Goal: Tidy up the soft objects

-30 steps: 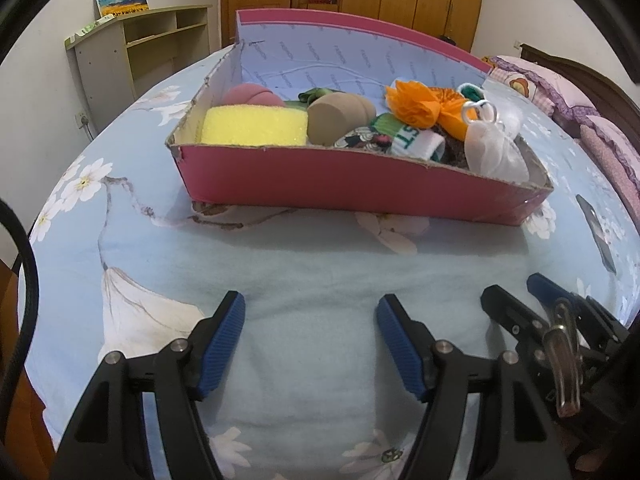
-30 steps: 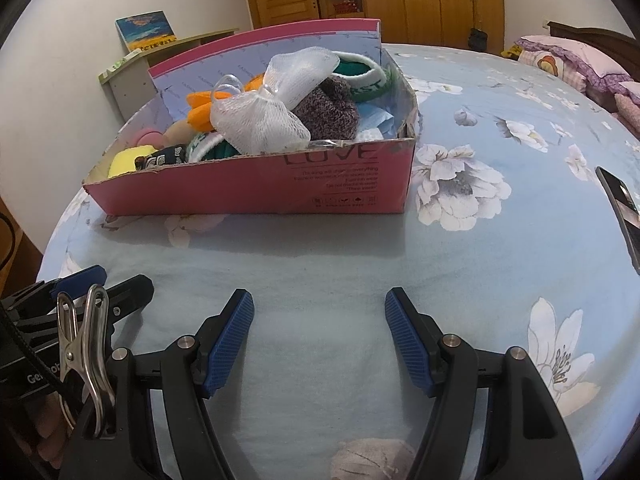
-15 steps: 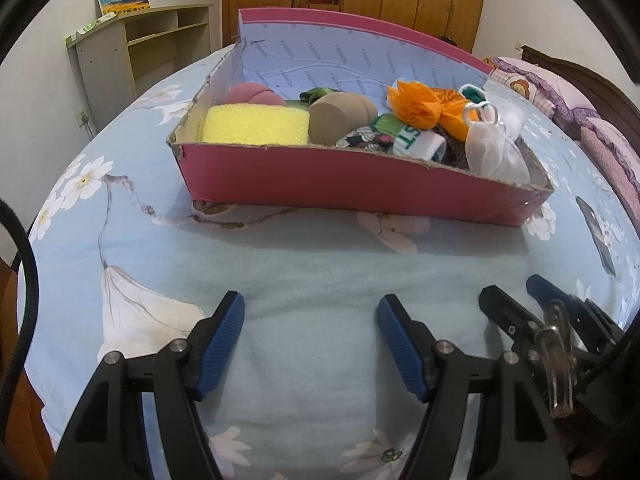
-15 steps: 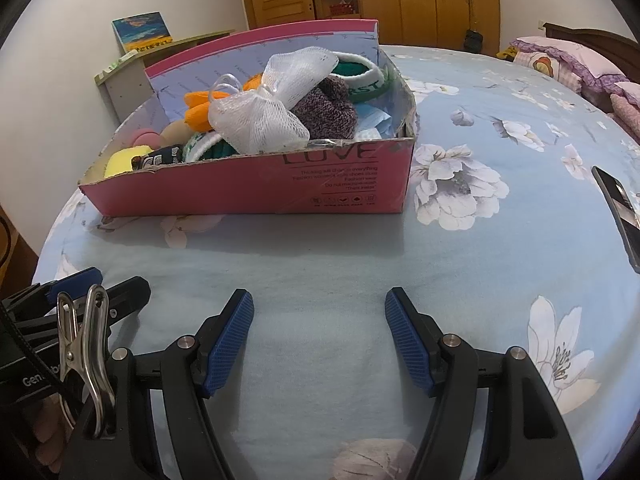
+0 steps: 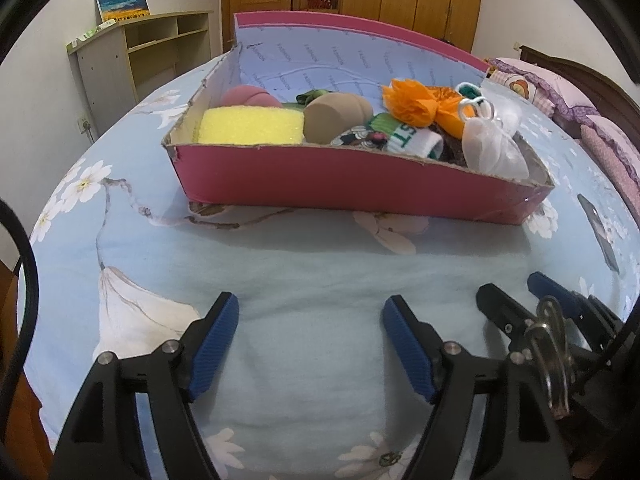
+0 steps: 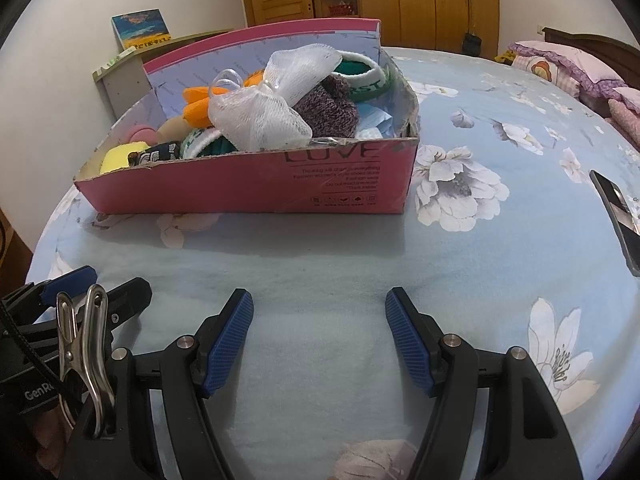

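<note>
We hold both tongs empty above the bed [image 5: 320, 280]: left tongs [image 5: 310, 336] have just been widening, right tongs [image 6: 319, 324] wide, pink box [image 6: 240, 188] ahead.

Soft, even indoor light fills both views, bright enough to show colour without harsh glare. Ahead of the tongs, the pink box [image 5: 352, 184] casts a faint, diffuse shadow onto the bedsheet [image 6: 320, 264] toward them. Fisheye distortion bows the bed's edges, and black vignetting rounds every corner. Focus stays fairly sharp, softening slightly toward the rim.
</note>
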`<state>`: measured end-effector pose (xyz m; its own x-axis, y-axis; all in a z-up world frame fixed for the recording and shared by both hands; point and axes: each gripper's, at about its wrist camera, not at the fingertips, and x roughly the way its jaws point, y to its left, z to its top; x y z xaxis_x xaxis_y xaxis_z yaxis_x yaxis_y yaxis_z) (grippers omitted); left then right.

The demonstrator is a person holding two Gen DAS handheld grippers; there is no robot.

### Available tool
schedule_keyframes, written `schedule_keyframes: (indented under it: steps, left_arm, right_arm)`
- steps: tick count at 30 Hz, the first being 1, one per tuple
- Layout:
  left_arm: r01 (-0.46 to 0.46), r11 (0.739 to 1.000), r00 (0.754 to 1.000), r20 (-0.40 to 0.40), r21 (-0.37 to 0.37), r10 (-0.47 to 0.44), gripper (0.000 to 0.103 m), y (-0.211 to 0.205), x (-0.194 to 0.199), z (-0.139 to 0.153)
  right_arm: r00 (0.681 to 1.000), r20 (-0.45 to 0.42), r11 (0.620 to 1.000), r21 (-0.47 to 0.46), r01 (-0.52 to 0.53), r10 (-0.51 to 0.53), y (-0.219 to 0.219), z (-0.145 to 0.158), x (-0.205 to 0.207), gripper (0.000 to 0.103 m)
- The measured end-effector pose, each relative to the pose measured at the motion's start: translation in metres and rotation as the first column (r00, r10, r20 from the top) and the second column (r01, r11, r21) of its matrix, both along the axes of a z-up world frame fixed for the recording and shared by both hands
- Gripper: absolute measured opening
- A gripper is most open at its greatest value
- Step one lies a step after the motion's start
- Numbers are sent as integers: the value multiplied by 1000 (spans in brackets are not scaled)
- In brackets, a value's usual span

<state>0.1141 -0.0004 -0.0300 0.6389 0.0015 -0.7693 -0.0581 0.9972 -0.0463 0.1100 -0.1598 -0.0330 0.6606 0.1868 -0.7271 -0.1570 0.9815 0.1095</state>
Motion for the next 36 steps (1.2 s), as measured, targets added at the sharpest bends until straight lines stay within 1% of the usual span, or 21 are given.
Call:
schedule_keyframes:
  steps: [6, 11, 15, 27, 36]
  left_arm:
    - [-7, 1000, 1000, 4, 13, 7, 79, -3, -1, -1]
    - [-6, 1000, 999, 33, 31, 5, 79, -7, -4, -5]
    - [-7, 1000, 999, 48, 25, 5, 79, -7, -7, -6]
    - [-7, 1000, 998, 56, 4, 7, 79, -3, -9, -7]
    - [-9, 1000, 998, 54, 10, 8, 80, -3, -8, -8]
  right_arm:
    - [1000, 8, 1000, 2, 2, -2, 1, -2, -1, 71]
    - [1000, 21, 1000, 6, 3, -3, 1, -3, -4, 71]
    - [1000, 30, 1000, 3, 4, -4, 1, -5, -7, 71]
    - [999, 34, 1000, -10, 6, -6, 6, -4, -10, 71]
    - [999, 33, 1000, -13, 7, -6, 6, -4, -10, 71]
